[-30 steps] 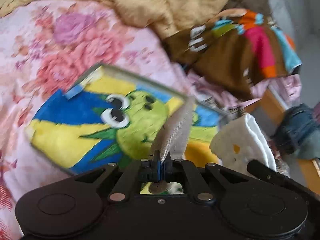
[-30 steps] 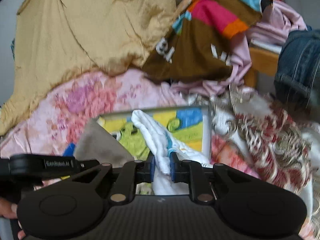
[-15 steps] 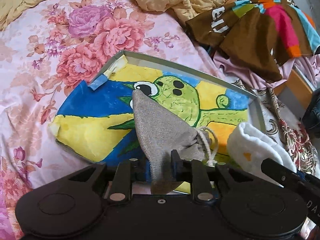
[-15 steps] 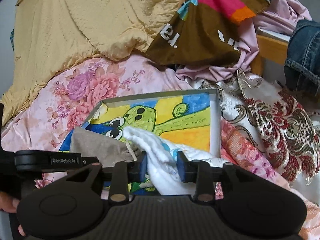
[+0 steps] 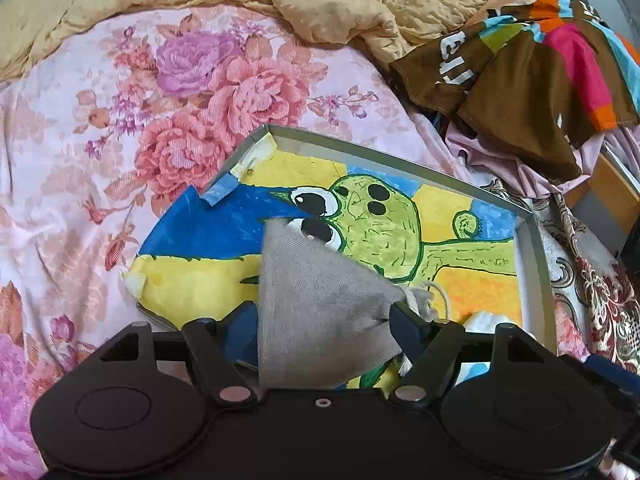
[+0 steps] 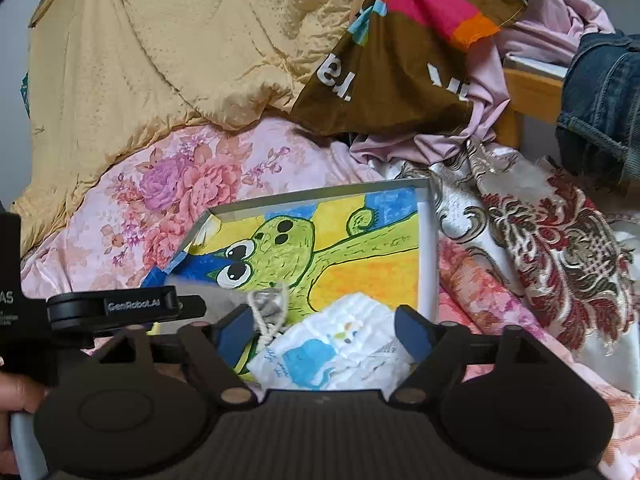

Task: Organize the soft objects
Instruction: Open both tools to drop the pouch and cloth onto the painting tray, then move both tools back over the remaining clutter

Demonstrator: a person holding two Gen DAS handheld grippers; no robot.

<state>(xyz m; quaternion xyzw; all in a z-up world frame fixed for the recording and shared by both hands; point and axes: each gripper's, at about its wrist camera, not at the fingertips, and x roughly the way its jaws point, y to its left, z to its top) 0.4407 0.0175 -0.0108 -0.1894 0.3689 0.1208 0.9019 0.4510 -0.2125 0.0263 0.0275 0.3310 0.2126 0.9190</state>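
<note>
Jaws of both grippers are opening, having been clamped a second ago: left gripper (image 5: 324, 320) releases the grey pouch (image 5: 316, 300), right gripper (image 6: 324, 330) releases the white cloth (image 6: 332, 352). Both items lie low-centre in the painted tray (image 5: 532, 272) on the bed; placement appears complete.

Pouch (image 5: 320, 300) and cloth (image 6: 332, 356) in tray (image 5: 400, 156)

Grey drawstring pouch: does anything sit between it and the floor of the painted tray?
Nothing visible does. The grey drawstring pouch already lies on the painted tray, between the left tongs, whose jaws are opening. The white cloth lies beside it between the right tongs, which are opening too; whether it touches the pouch's cord cannot be told.
</note>
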